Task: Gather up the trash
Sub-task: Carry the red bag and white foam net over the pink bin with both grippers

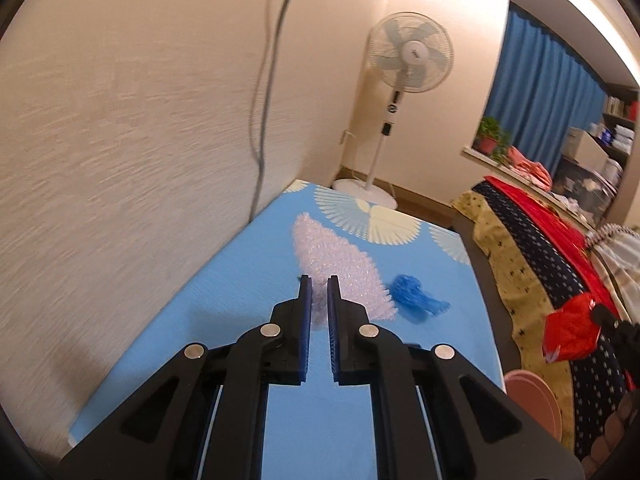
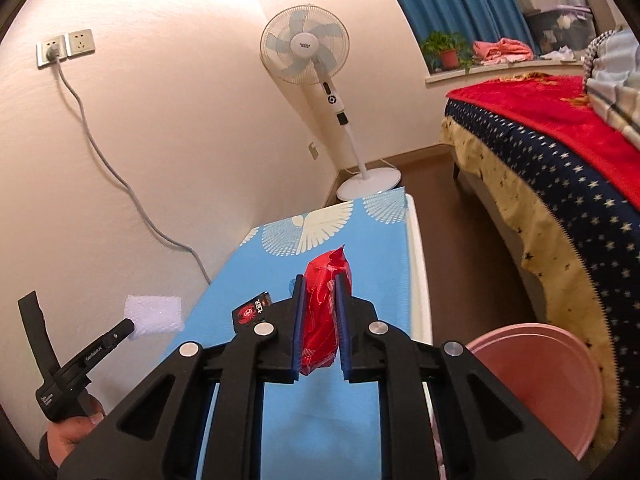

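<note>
We log one crumpled red plastic wrapper [image 2: 325, 312], centre frame, clamped by the right gripper [image 2: 319, 280] above the blue patterned tabletop [image 2: 360, 248]. Left gripper [image 1: 319, 280] pinches one white bubble-wrap sheet [image 1: 340, 260]; one blue plastic scrap [image 1: 414, 298] lies beside it.

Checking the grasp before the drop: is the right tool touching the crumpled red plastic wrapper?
Touching. The right wrist view shows the right tool with both blue pads pressed against the crumpled red plastic wrapper, which is pinched between them above the blue tablecloth.

Blue-covered table [image 1: 224, 308], blue wrapper [image 1: 416, 298], black packet [image 2: 253, 309]
</note>
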Action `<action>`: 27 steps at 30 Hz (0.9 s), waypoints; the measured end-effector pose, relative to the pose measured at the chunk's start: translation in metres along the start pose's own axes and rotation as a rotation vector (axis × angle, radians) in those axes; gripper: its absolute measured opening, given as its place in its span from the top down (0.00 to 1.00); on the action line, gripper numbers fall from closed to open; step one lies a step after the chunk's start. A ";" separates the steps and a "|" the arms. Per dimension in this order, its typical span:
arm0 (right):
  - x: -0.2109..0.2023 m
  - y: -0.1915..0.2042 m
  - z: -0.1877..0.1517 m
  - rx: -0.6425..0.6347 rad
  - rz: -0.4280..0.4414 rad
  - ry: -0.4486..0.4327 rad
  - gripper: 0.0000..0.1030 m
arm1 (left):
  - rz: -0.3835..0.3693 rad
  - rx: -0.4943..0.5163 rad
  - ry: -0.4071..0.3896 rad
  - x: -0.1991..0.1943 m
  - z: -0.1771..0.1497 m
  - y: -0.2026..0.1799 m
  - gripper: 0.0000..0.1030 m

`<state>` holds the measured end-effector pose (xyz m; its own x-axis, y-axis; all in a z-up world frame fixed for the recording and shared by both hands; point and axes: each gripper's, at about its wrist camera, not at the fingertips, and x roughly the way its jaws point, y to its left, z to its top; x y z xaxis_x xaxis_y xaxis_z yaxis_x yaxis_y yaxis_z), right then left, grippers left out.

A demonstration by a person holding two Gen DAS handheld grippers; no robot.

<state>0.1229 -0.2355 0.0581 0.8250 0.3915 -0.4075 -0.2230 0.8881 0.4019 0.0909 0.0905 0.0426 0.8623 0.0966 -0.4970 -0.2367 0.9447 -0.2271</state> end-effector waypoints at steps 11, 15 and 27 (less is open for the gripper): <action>-0.047 0.000 -0.010 -0.060 -0.031 -0.016 0.88 | -0.083 0.107 -0.005 -0.040 -0.026 -0.028 0.93; -0.058 0.000 -0.013 -0.077 -0.049 -0.023 0.88 | -0.103 0.133 -0.003 -0.048 -0.033 -0.036 0.93; -0.080 -0.012 -0.018 -0.101 -0.124 -0.036 0.88 | -0.160 0.177 0.012 -0.051 -0.048 -0.055 0.93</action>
<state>0.0500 -0.2732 0.0709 0.8672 0.2703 -0.4181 -0.1681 0.9495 0.2651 0.0379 0.0185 0.0404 0.8768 -0.0618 -0.4769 -0.0144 0.9879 -0.1544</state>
